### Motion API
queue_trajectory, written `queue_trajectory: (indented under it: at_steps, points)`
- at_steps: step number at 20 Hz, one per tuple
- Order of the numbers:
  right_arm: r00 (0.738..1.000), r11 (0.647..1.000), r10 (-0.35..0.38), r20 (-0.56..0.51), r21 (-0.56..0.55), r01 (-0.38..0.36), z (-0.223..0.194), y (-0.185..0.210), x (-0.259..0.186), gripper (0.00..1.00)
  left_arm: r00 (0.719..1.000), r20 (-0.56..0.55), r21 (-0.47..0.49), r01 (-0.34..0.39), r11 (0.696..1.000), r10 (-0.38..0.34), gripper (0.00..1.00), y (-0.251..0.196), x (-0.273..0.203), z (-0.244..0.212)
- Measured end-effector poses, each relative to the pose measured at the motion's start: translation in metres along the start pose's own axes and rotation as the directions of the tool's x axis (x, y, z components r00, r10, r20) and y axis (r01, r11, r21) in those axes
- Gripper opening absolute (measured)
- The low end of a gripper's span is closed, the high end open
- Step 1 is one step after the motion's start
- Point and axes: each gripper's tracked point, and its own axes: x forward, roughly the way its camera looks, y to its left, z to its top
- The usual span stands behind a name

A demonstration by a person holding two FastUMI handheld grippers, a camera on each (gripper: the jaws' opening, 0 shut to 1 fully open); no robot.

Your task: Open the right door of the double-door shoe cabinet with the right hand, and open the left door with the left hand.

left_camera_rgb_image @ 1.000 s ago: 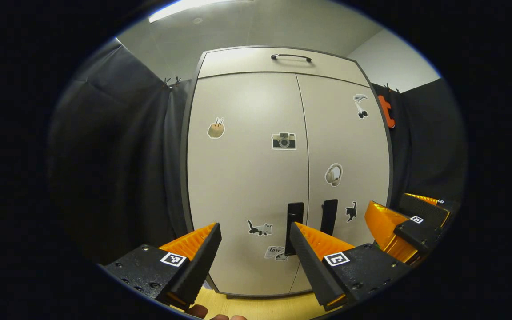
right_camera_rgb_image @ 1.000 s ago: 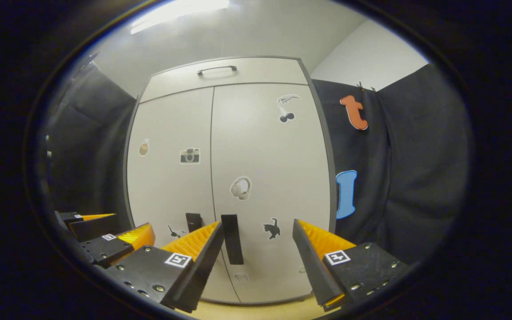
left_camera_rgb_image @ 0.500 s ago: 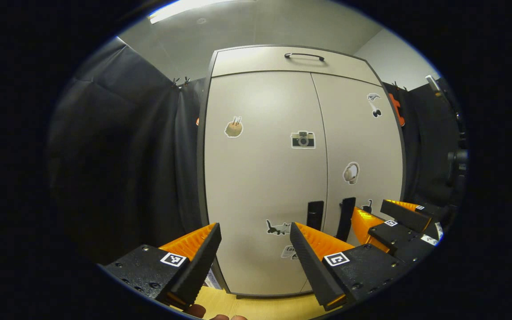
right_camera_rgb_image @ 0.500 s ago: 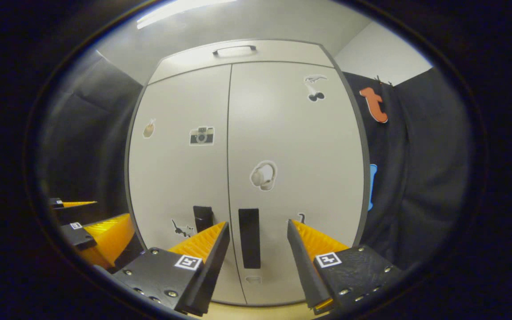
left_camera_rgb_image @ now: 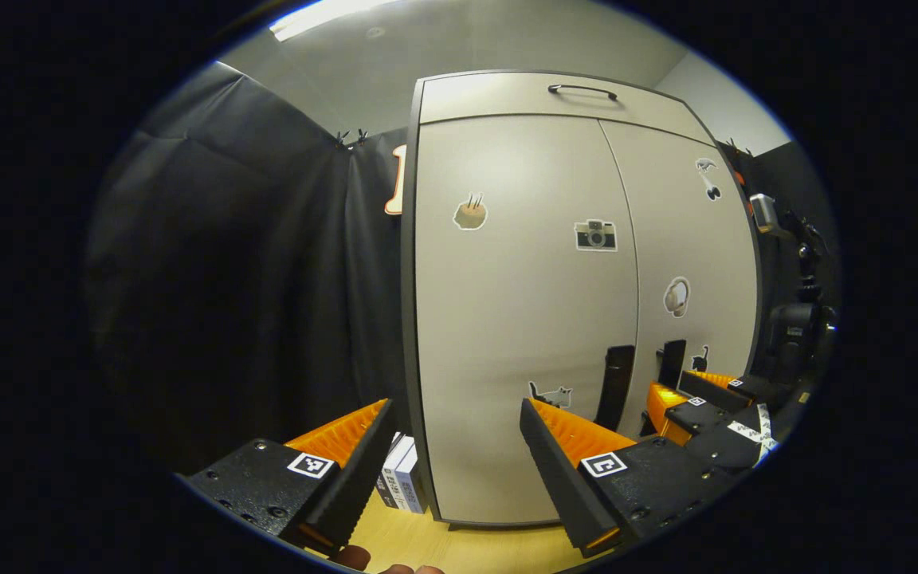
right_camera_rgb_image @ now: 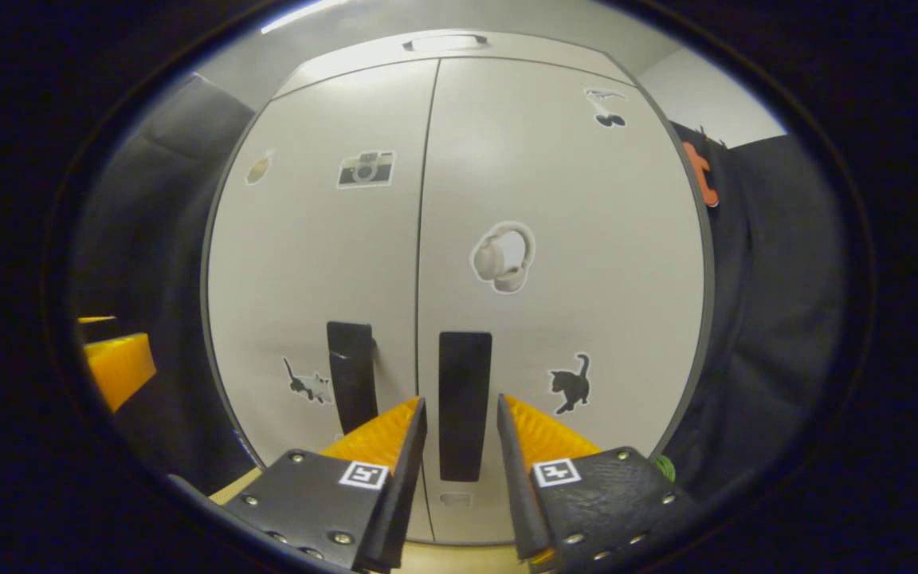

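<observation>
Right tool (right_camera_rgb_image: 459,446) parted, grasping nothing; right door handle (right_camera_rgb_image: 464,402), vertical bar, at 12 o'clock between fingers. Left tool (left_camera_rgb_image: 459,446) released; left door handle (left_camera_rgb_image: 614,387) at 2 o'clock, farther.

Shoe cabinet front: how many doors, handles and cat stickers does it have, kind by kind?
Pale grey doors: 2
Upright black slab handles: 2
Dark curved bar handle on the top panel: 1
Cat stickers, one grey, one black: 2
Total: 7
</observation>
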Motion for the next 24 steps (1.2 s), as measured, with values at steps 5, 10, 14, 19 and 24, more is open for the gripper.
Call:
queue_trajectory:
  at_steps: [5,10,14,19,24]
  points:
    - [0.999,1.0,-0.017,-0.029,0.012,0.018,-0.009,0.002,0.009,0.48,0.999,-0.012,-0.003,-0.032,0.999,0.032,0.97,0.015,0.002,-0.003]
    - [0.999,0.999,-0.023,-0.045,0.024,0.024,-0.013,0.001,0.021,0.35,0.999,-0.009,0.0,-0.051,0.999,0.051,0.97,0.025,0.001,-0.004]
    - [0.998,0.999,-0.038,-0.046,0.032,0.039,-0.013,0.001,0.022,0.3,0.997,-0.013,0.001,-0.079,0.997,0.079,0.97,0.037,-0.001,-0.004]
    - [0.998,0.998,-0.043,-0.039,0.051,0.045,-0.014,0.0,0.021,0.25,0.995,-0.014,-0.013,-0.094,0.995,0.094,0.97,0.043,-0.005,-0.004]
    - [0.999,0.997,-0.045,-0.024,0.056,0.047,-0.014,-0.001,0.016,0.2,0.995,-0.021,-0.021,-0.095,0.995,0.094,0.97,0.045,-0.009,-0.008]
